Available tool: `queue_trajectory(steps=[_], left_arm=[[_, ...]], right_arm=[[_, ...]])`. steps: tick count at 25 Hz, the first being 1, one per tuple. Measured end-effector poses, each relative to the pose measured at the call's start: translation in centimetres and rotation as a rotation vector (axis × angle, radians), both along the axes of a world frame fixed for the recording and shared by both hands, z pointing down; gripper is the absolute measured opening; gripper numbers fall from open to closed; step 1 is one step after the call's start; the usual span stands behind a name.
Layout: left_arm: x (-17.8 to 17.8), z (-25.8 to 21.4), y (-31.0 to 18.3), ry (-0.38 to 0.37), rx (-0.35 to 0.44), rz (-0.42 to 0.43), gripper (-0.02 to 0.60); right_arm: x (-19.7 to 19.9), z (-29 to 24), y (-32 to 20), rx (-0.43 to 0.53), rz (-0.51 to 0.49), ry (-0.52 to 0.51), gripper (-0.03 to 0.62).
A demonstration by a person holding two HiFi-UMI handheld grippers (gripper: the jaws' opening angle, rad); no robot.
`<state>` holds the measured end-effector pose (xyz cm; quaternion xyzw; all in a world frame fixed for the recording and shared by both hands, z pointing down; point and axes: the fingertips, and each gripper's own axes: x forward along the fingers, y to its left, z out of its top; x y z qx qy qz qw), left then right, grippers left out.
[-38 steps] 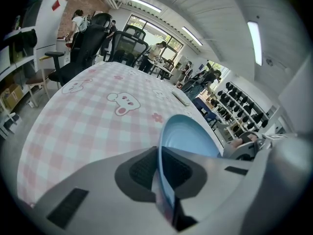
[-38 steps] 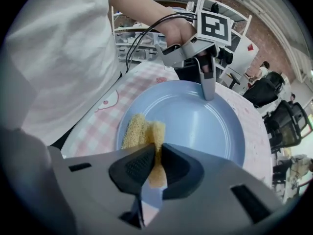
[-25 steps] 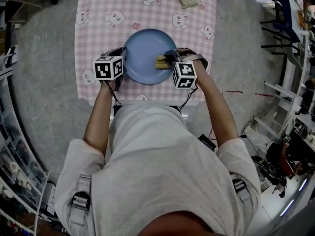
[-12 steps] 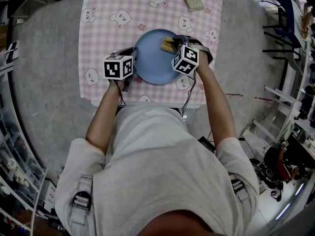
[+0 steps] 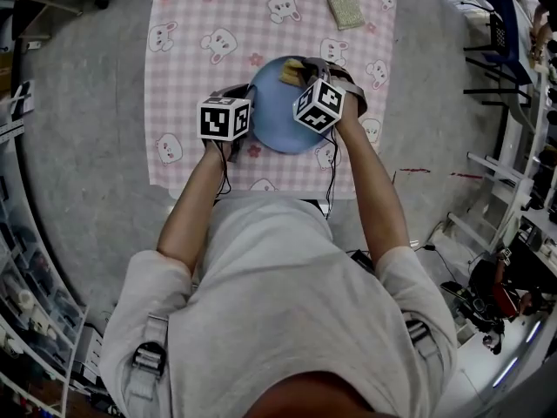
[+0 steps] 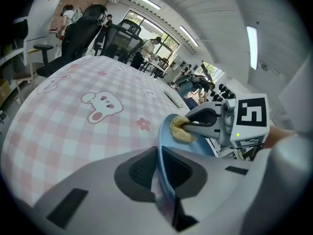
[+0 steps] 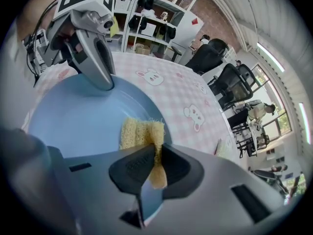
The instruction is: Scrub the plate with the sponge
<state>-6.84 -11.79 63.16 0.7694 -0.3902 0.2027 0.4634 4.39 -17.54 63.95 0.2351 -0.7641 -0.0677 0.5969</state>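
I am working over the table [image 5: 183, 77], which is covered by a pink checked cloth with rabbit prints. The blue plate [image 5: 274, 124] is sitting near the cloth's middle, just ahead of me. It seems tipped, because the left gripper view is showing it nearly edge-on.

My left gripper [image 5: 244, 101] is pinching the plate's left rim, its jaws closed on the thin blue edge to steady it. My right gripper [image 5: 303, 72] is reaching across the plate from the right, jaws clamped on the yellow sponge [image 5: 289, 70]. The sponge is pressing against the plate's inner face, close to the far rim. A second scrub pad [image 5: 345, 7] is lying unused toward the cloth's far edge, well apart from the plate.

I judge that the scrubbing is under way. The next move is asking me to draw the sponge back across the dish with steady pressure while the left grip is keeping the rim from slipping.

Compared with a second ago, the sponge has travelled from the middle of the plate up to its far edge. The plate is staying at about the same spot on the cloth, and both grips are unchanged.
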Motion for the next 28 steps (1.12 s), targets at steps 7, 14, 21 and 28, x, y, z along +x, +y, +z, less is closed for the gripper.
queue_trajectory(steps=[7, 14, 21, 28], left_arm=[[0.1, 0.3, -1.1, -0.013, 0.002, 0.047, 0.037], [-0.3, -0.9, -1.0, -0.030, 0.048, 0.048, 0.102], [-1.4, -2.8, 0.3, -0.095, 0.105, 0.056, 0.120], [0.5, -4.2, 3.8, -0.127, 0.146, 0.049, 0.035]], right_arm=[[-3.9, -0.9, 0.8, 0.013, -0.004, -0.112, 0.046], [-3.9, -3.4, 2.7, 0.033, 0.104, -0.286, 0.046], [-1.2, -5.0, 4.9, 0.015, 0.269, -0.454, 0.045], [2.4, -6.0, 8.0, 0.023, 0.397, -0.582, 0.044]])
